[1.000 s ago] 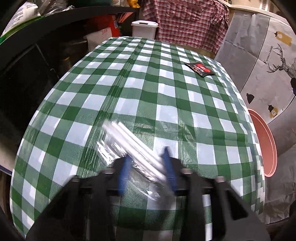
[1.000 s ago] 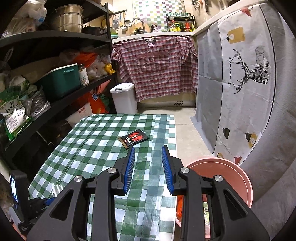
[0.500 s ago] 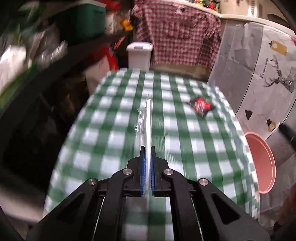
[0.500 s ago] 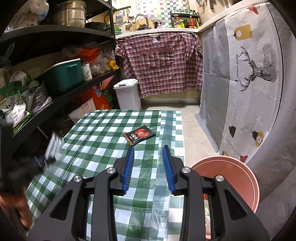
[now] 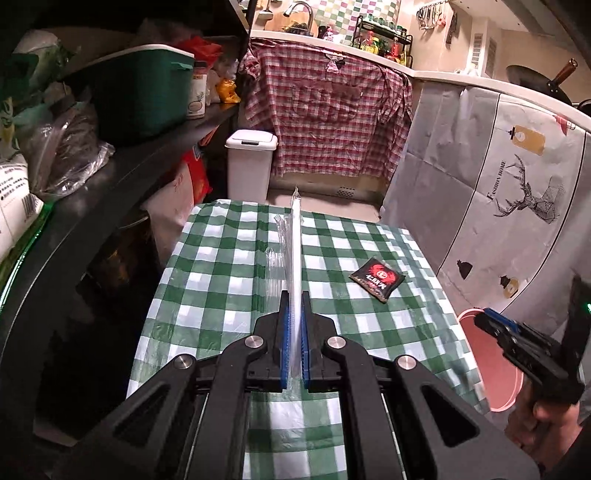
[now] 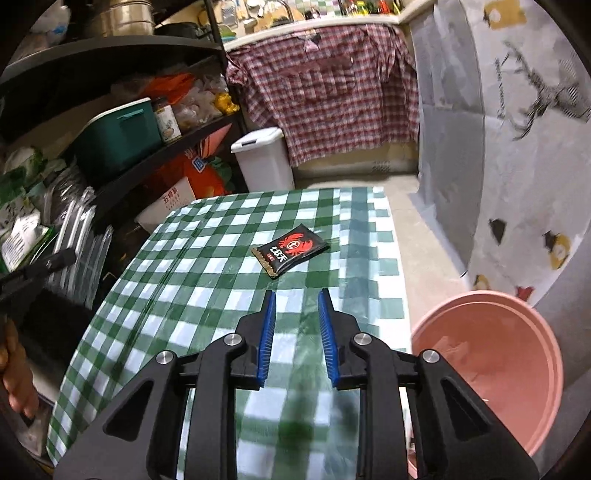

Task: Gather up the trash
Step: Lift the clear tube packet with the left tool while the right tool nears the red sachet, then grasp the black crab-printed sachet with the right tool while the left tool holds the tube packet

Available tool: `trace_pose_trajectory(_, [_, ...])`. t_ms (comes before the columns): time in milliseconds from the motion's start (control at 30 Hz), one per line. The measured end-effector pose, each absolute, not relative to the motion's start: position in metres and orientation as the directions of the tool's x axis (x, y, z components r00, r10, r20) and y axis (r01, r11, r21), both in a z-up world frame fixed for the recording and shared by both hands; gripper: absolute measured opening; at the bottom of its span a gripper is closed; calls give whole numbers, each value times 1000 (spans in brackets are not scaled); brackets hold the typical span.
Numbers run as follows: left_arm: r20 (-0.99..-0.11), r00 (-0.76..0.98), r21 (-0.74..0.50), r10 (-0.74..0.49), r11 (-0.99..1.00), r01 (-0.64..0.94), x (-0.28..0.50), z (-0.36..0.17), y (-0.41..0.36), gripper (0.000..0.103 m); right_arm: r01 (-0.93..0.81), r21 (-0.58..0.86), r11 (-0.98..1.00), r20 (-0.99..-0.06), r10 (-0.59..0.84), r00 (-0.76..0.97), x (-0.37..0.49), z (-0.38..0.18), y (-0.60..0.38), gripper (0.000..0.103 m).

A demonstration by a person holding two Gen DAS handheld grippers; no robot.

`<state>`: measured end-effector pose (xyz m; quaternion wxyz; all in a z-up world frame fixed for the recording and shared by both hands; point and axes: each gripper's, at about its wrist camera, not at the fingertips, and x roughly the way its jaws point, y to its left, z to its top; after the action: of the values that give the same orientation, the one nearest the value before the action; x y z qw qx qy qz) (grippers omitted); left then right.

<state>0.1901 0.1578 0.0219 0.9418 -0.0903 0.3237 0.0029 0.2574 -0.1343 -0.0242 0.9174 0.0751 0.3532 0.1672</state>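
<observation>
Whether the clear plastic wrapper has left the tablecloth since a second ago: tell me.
Yes. The clear plastic wrapper rose off the checked tablecloth, now clamped upright in the left gripper.

Left jaws clamped; right jaws closing, empty.

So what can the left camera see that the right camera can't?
Only the left wrist view shows the left gripper shut on a clear plastic wrapper standing up between its pads, plus a dark pan on the counter.

Only the right wrist view shows the right gripper with its jaws closing and nothing between them, plus a steel pot on the top shelf.

Both show the black packet with a red crab lying on the checkered tablecloth, the pink bucket beside the table, and the white bin.
</observation>
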Motion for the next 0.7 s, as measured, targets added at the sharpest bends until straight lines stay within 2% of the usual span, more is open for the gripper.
trace_pose_trajectory(133, [-605, 794, -173, -55, 983, -64, 196, 20, 163, 5, -234, 278, 932, -660, 362, 658, 294, -42, -111, 29])
trace_pose_trajectory(167, [-605, 795, -166, -52, 984, -62, 199, 19, 163, 5, -230, 277, 933, -667, 359, 653, 301, -45, -105, 33])
trace_pose_trajectory(267, [-605, 794, -161, -54, 985, -55, 200, 17, 164, 5, -173, 290, 941, -704, 332, 627, 332, -61, -89, 53])
trace_pose_trajectory(367, [-591, 805, -156, -53, 987, -49, 201, 22, 166, 5, -107, 296, 949, -747, 300, 594, 360, -77, -76, 56])
trace_pose_trajectory(433, [-578, 815, -156, -49, 986, -51, 200, 26, 171, 5, -62, 269, 961, -776, 254, 577, 376, -85, -65, 62])
trace_pose_trajectory(700, [-558, 829, -195, -38, 977, -87, 199, 32, 200, 5, 32, 152, 988, -815, 107, 570, 407, -94, -19, 64])
